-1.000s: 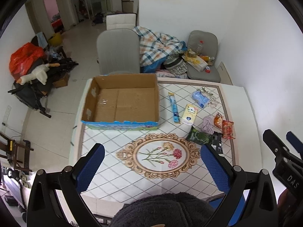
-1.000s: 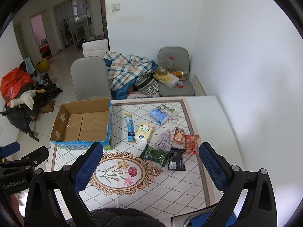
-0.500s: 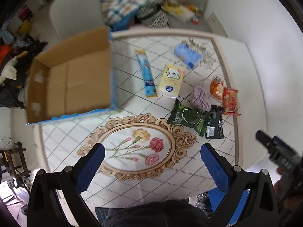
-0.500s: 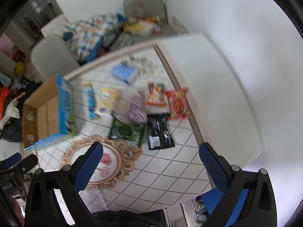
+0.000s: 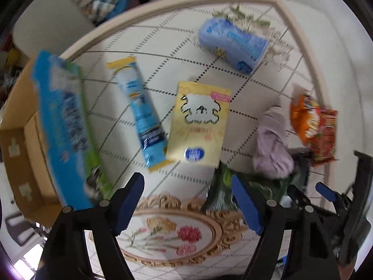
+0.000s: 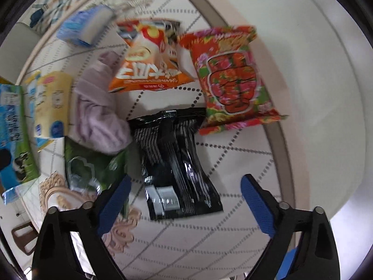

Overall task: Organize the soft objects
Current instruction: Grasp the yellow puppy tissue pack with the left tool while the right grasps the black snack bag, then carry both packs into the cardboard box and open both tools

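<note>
Both grippers, left (image 5: 187, 200) and right (image 6: 184, 197), jaws wide and empty, have dropped from a high overview to just above the table: left near the yellow pack (image 5: 198, 123), right over the black pouch (image 6: 179, 163); box (image 5: 30, 161) unfilled, picking imminent.

Cardboard box (image 5: 28, 158) blurred; edge-cropped

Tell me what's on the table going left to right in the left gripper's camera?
Cardboard box → long blue tube → yellow tissue pack with a bear → lilac cloth → orange snack bag.
</note>
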